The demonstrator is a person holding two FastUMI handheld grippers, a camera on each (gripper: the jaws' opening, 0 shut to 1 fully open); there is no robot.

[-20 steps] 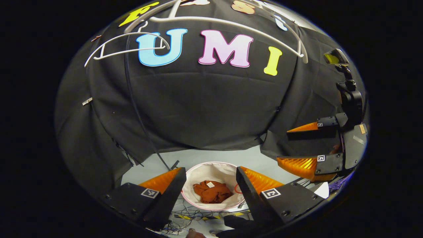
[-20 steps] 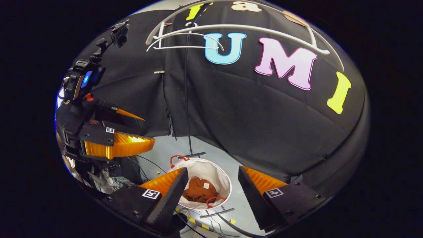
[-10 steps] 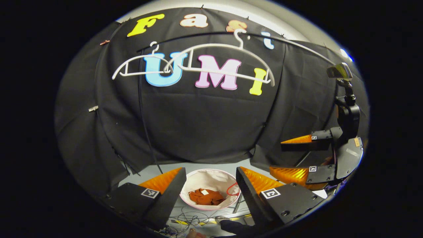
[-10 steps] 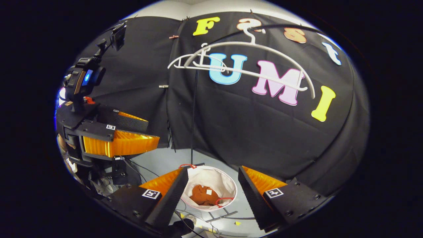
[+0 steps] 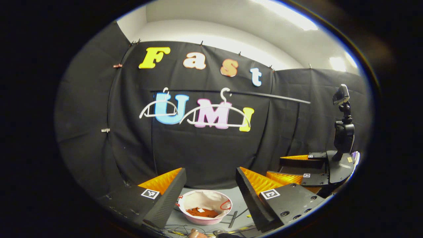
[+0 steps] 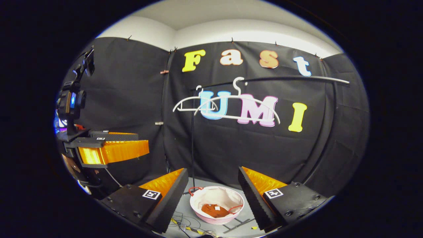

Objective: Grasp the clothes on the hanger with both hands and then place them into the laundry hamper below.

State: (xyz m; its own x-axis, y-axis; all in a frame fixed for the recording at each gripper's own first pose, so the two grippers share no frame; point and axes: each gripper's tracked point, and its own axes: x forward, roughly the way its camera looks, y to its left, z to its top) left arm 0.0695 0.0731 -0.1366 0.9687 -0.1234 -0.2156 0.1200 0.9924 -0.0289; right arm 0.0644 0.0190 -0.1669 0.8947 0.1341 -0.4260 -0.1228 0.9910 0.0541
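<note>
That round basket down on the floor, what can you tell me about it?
The hamper is a round, soft-looking tub with a pink outer wall, white lining and thin red loop handles at its rim. It stands upright and open on the grey floor, below the rail with two bare white hangers. A crumpled rust-orange garment with a small white tag lies inside. Neither claw touches it.

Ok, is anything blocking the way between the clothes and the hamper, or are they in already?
Nothing visible blocks it: the orange clothes already lie inside the white laundry hamper on the floor. Both hangers on the rail hang bare, and the left gripper and right gripper are open, holding nothing.
</note>
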